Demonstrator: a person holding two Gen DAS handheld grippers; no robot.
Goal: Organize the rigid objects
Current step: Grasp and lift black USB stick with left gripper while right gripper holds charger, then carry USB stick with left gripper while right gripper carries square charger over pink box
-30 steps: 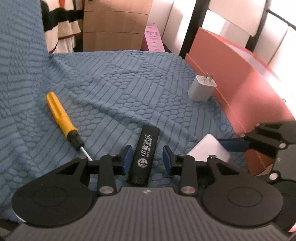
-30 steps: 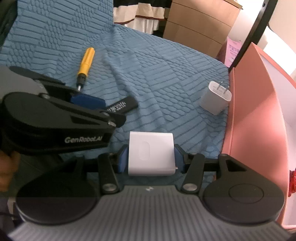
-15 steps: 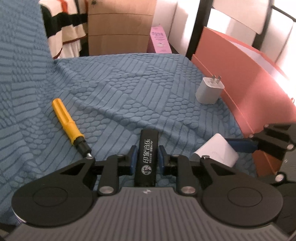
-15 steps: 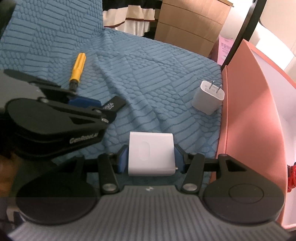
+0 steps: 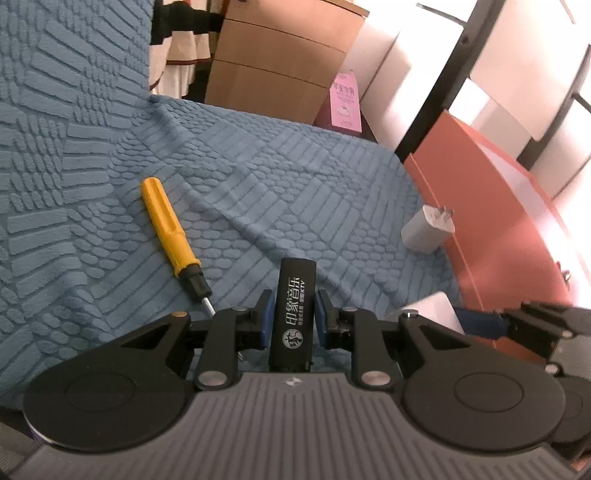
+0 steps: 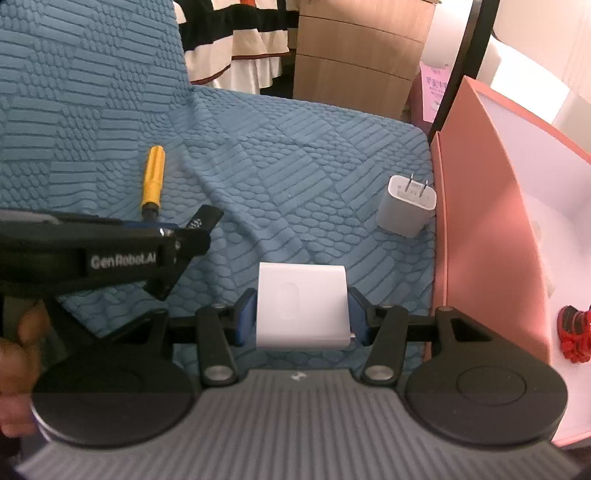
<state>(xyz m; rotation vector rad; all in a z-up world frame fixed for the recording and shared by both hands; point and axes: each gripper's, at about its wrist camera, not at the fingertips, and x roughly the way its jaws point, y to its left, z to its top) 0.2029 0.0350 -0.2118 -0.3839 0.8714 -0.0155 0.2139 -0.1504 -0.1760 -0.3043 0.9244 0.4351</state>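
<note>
left wrist view: the left gripper [image 5: 293,316] has its blue pads pinched on a black stick [image 5: 293,315] with white printed characters, which stands up between them with its far end tilted away from the camera. beyond it lies a blue textured bedspread [image 5: 280,173]. a yellow-handled screwdriver [image 5: 170,233] lies on the bedspread toward its left side, handle pointing away, metal tip near the left finger. a white plug adapter [image 5: 428,230] lies near the right edge of the bedspread, just beside the wall of a pink box [image 5: 495,236], prongs up. at the lower right the right gripper [image 5: 480,321] shows from the side with a white block [image 5: 432,310] at its pad. wooden drawers [image 5: 280,59] stand past the far edge.

right wrist view: the right gripper [image 6: 302,315] has both blue pads pressed on the sides of the white block [image 6: 302,306], a rounded white charger-like brick, held above the bedspread [image 6: 295,155]. the plug adapter [image 6: 406,206] rests near the right edge, beside the pink box [image 6: 476,221], whose white inside holds a small red object [image 6: 574,334]. on the left the left gripper [image 6: 184,230] crosses the view edge on, the tip of the black stick [image 6: 205,218] poking past it, so its grip cannot be judged here. the screwdriver [image 6: 153,181] lies behind it. a person's hand [image 6: 18,354] shows at the lower left edge. striped cloth [image 6: 236,33] hangs beyond the bedspread.
</note>
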